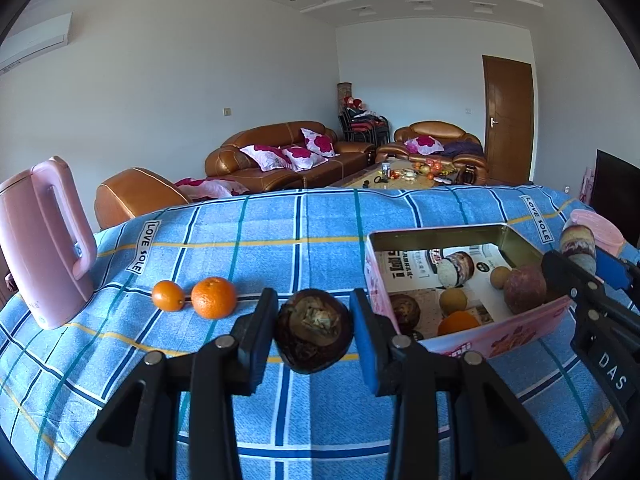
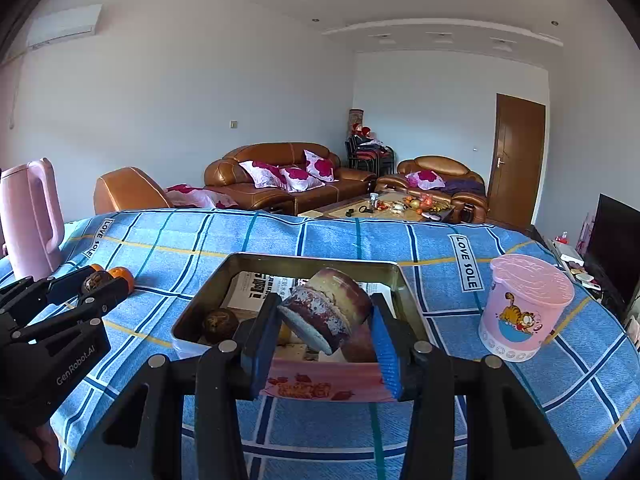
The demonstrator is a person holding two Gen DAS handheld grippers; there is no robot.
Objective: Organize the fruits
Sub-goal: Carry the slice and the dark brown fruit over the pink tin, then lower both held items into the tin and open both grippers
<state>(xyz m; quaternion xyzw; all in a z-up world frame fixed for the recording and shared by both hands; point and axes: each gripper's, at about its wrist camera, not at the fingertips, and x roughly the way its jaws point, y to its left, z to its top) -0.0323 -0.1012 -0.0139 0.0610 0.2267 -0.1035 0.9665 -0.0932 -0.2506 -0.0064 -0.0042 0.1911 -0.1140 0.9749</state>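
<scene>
Left gripper (image 1: 314, 330) clamped on dark brown round fruit (image 1: 313, 331), held above blue checked tablecloth (image 1: 240, 248), just left of open rectangular tin box (image 1: 440, 236); right gripper (image 2: 326, 334) pinching purple-cream layered cake-like cylinder (image 2: 328, 312) over the box, both angled slightly down

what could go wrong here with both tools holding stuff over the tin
1. The left tool grips a round dark fruit only at its sides; it could slip out and roll on the blue cloth.
2. The right tool holds a tilted round cake above the tin; dropped, it may land on fruit inside.
3. The tools are close and might collide.
</scene>
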